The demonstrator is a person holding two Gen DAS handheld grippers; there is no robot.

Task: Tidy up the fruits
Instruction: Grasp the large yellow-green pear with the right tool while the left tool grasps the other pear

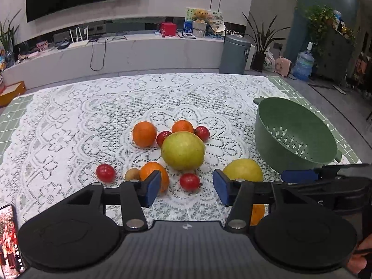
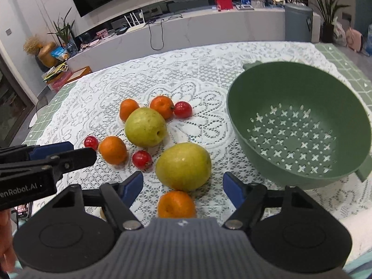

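Both sets of jaws released, nothing held; fruits loose on the lace-covered worktop (image 2: 209,74), green colander (image 2: 300,125) empty; risk: right gripper (image 2: 183,187) closing on the nearest pear (image 2: 183,166) nudges the orange (image 2: 176,204) touching it into a roll.

So the fruits (image 2: 144,127) sit clustered mid-table on the lace cloth (image 2: 209,53), colander (image 2: 300,125) off to their right. One pear (image 2: 183,166) lies nearest the colander, an orange (image 2: 176,204) just in front of it, the other pear (image 2: 145,126) behind-left
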